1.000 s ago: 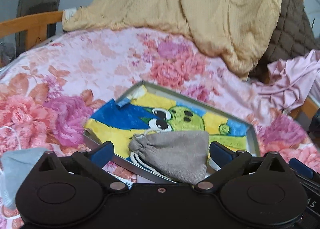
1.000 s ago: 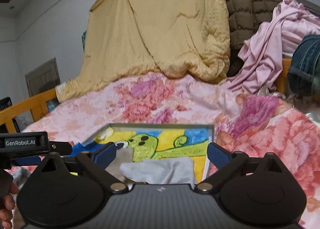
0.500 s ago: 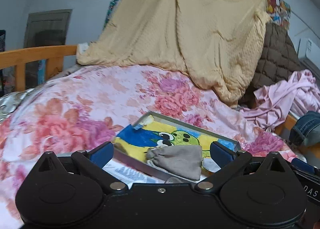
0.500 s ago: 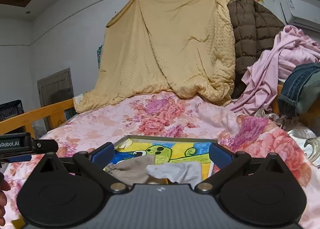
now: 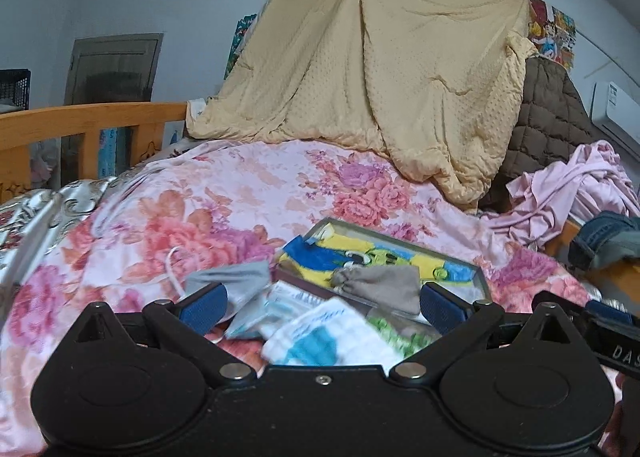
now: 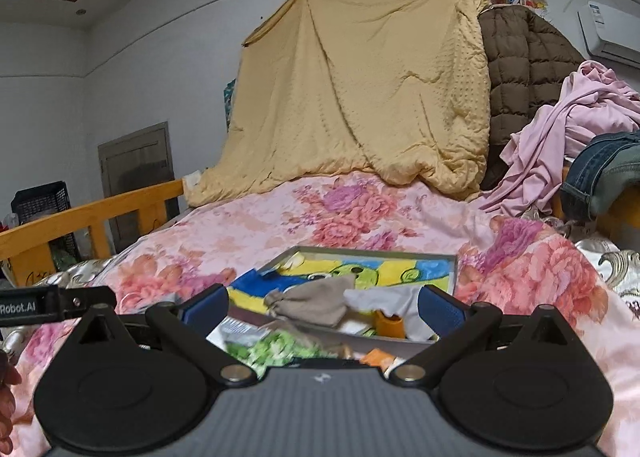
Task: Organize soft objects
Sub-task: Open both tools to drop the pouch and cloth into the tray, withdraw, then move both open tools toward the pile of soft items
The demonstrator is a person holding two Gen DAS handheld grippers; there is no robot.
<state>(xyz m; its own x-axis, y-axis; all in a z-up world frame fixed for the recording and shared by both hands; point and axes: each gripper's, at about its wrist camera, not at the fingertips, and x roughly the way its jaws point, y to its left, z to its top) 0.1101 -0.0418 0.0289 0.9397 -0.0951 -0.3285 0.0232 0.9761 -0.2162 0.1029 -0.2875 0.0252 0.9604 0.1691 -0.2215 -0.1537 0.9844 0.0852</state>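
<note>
A shallow tray (image 5: 482,280) (image 6: 454,273) with a yellow, blue and green cartoon picture lies on the floral bedspread. A grey drawstring pouch (image 5: 380,285) (image 6: 316,303) rests in its near part, beside a white cloth (image 6: 380,299). In front of the tray lie a pale blue face mask (image 5: 232,279), a white and blue cloth (image 5: 324,339), a green printed packet (image 6: 272,349) and small orange pieces (image 6: 389,326). My left gripper (image 5: 320,305) and right gripper (image 6: 322,303) both stand open above these items, holding nothing.
A yellow blanket (image 5: 380,89) hangs at the back of the bed. A brown quilted jacket (image 6: 524,73), pink clothes (image 6: 572,129) and jeans (image 6: 600,169) pile up at the right. A wooden bed rail (image 5: 80,125) runs along the left. The left gripper's body (image 6: 48,303) shows at the left.
Both grippers have drawn back and up from the tray. The tray looks smaller, and the mask, cloths and packets in front of it have come into view. The pouch stays in the tray.
</note>
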